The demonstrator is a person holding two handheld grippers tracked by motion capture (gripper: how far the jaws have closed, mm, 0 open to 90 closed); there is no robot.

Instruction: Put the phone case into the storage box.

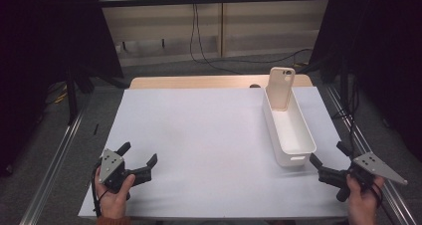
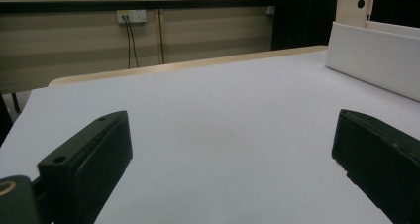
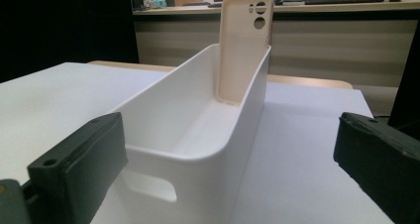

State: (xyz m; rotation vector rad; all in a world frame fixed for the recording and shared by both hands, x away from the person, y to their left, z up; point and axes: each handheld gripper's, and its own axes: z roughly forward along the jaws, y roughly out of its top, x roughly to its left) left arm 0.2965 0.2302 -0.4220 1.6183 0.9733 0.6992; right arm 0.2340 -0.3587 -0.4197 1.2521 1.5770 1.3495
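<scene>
A white sheet covers the table (image 1: 199,135), with a beige wall panel and dark curtains behind it. I have both grippers parked at the near edge, resting low over the sheet and holding nothing.

My left gripper (image 1: 137,159) sits with its jaws spread wide; in the left gripper view they frame bare sheet. From it, the bin (image 2: 376,60) lies far off ahead and to the right, with the case (image 2: 355,5) poking up above its far end.

My right gripper (image 1: 328,160) is also spread wide open, and it is the nearer one by a long way. The bin (image 1: 288,125) starts just beyond its jaw tips: in the right gripper view the near end wall with its handle slot (image 3: 148,187) stands between the jaws, slightly left of centre. The bin's long axis runs straight away from this gripper, so I look down its length.

The case (image 3: 245,45) stands upright at the far end of the bin, leaning against the far wall, camera cutouts at the top. It is the whole bin's length ahead of the right gripper.

My judgement: any reach for the case belongs to the right hand, travelling forward along the bin's axis and coming in from above the rim, since the walls block a low approach.
</scene>
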